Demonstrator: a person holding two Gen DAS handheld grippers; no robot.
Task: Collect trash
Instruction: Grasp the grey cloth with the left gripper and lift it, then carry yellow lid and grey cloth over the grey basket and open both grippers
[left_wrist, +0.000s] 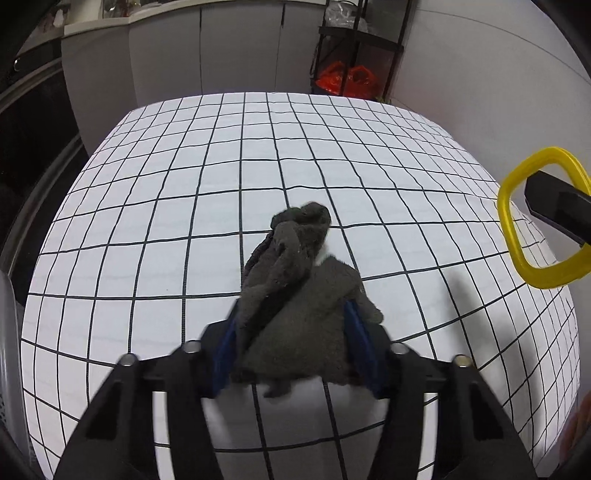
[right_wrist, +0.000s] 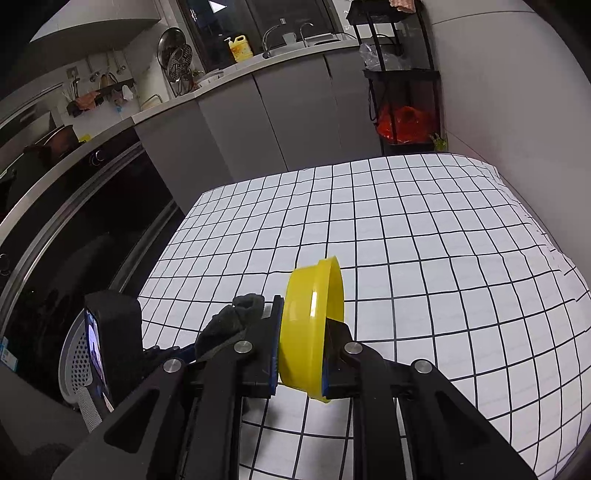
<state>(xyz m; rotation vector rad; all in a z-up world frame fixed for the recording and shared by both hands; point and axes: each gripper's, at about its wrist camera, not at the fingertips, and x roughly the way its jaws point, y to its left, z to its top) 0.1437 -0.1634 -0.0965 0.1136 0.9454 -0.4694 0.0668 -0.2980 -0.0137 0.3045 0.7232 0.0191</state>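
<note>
Inspector: Your left gripper and right gripper match: matte black angular linkage arms, round silver screws at each pivot.

Operator: And the jaws?

Inspector: Yours carry blue pads on the inner faces.

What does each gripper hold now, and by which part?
The left gripper holds a dark grey cloth by its bunched lower part. The right gripper clamps a yellow bowl across its wall.

Open checked tablecloth is lying ahead; only the yellow bowl is hanging at its right.
</note>
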